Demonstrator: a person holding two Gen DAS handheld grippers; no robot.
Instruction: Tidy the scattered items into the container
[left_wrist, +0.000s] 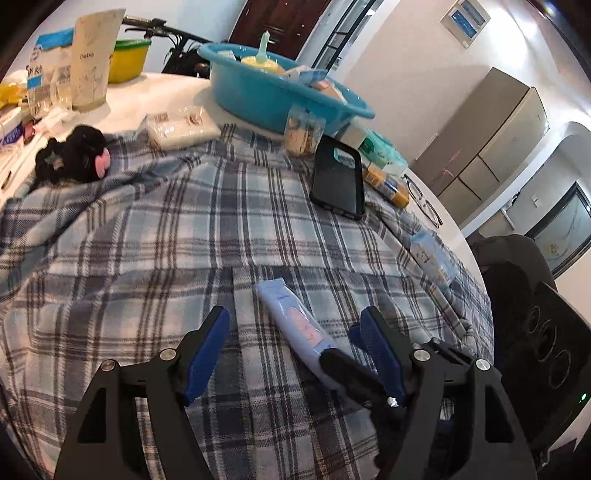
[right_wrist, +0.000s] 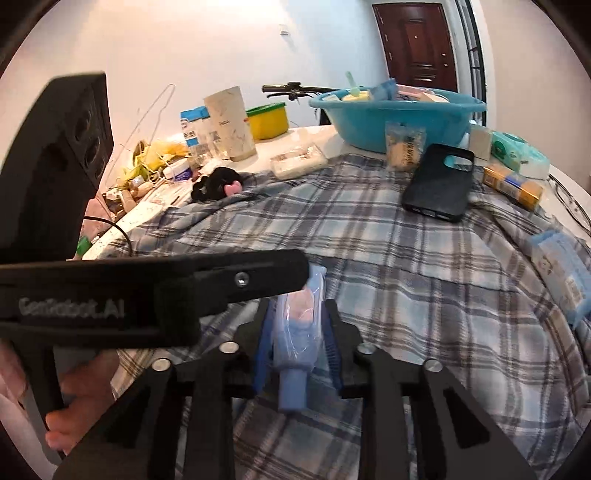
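A light blue plastic-wrapped packet (left_wrist: 291, 317) lies on the plaid cloth (left_wrist: 147, 240) at the near edge. My left gripper (left_wrist: 295, 314) is open, its blue pads standing wide on either side of the packet without touching it. My right gripper (right_wrist: 295, 310) is shut on the packet (right_wrist: 295, 328) at its near end, both pads against the wrapper. One black finger of the left gripper (right_wrist: 251, 275) crosses over the packet's far end in the right wrist view. The blue basin (left_wrist: 258, 99), also seen in the right wrist view (right_wrist: 369, 122), stands at the far side with several items in it.
On the cloth lie a black phone case (left_wrist: 338, 181), a snack pouch (left_wrist: 303, 133), a white packet (left_wrist: 181, 125), a black plush toy (left_wrist: 74, 155), a yellow packet (left_wrist: 388, 184) and a blue tissue pack (right_wrist: 561, 273). Glasses (left_wrist: 424, 203) rest near the table's right edge. Clutter fills the far left.
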